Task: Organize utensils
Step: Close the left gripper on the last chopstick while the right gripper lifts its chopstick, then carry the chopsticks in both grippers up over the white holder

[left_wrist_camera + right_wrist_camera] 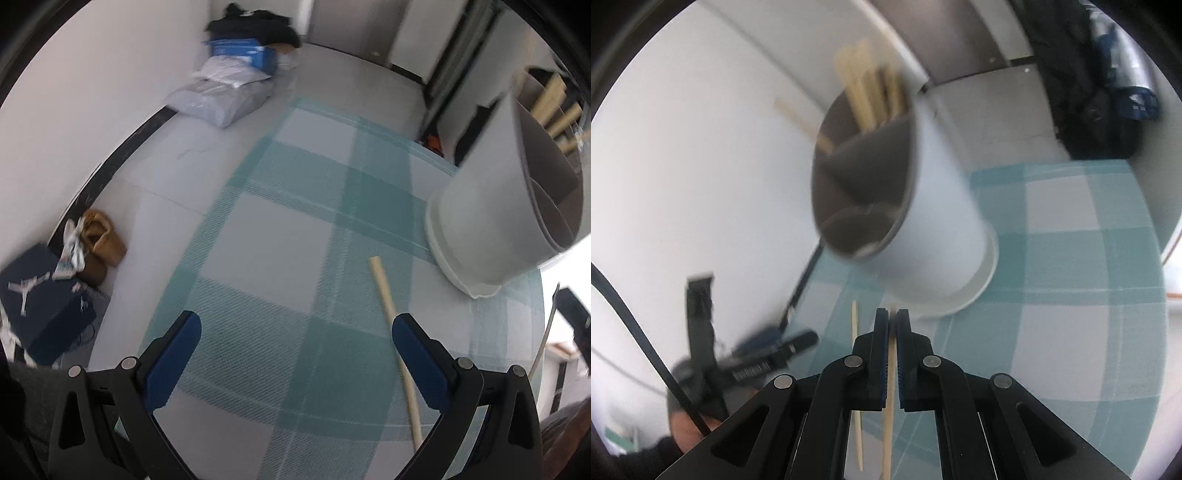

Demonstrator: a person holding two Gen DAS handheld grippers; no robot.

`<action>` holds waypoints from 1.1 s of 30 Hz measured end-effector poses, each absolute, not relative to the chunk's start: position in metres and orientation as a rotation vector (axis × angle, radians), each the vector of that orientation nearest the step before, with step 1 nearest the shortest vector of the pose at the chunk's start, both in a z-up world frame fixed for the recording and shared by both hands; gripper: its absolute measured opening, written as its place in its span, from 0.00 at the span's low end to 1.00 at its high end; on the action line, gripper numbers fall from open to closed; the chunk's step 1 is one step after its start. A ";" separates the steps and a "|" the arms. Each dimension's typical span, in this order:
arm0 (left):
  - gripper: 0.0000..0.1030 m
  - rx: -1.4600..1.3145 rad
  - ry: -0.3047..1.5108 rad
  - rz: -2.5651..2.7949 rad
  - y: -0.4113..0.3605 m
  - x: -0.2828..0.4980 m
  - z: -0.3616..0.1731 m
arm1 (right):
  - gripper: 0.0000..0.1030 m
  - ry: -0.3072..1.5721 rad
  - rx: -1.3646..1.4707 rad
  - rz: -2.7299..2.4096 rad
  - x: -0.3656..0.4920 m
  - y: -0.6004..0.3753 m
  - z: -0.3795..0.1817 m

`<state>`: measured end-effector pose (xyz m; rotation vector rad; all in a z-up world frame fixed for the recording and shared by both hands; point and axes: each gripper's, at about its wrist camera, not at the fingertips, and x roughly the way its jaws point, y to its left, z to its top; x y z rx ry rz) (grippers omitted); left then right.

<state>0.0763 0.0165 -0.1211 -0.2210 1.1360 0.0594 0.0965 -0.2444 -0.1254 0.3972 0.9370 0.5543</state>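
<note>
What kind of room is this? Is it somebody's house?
Probably a room in a home. A checked tablecloth covers the table, with a white utensil holder on it. Shoe boxes, slippers and parcels lie on the tiled floor by the wall.

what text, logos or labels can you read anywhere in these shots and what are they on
No words can be read for certain.
Navy box: white jumping-figure logo, no legible letters.
Blue box on the floor: white print, too blurred.
Left hand-held gripper, seen from the right wrist: white lettering, mirrored and blurred, unreadable.
Dark bag: pale marks, too blurred.
</note>
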 end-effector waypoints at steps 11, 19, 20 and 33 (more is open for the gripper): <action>0.96 -0.096 1.212 0.034 -0.010 0.113 -0.129 | 0.03 0.813 0.478 0.445 0.107 -0.296 -0.109; 0.65 -0.062 1.264 0.053 -0.017 0.122 -0.135 | 0.03 0.741 0.566 0.448 0.108 -0.323 -0.099; 0.52 -0.066 1.258 0.042 -0.019 0.122 -0.133 | 0.03 0.736 0.568 0.446 0.109 -0.324 -0.098; 0.03 -0.169 1.218 -0.007 -0.026 0.124 -0.121 | 0.03 0.712 0.512 0.451 0.104 -0.318 -0.089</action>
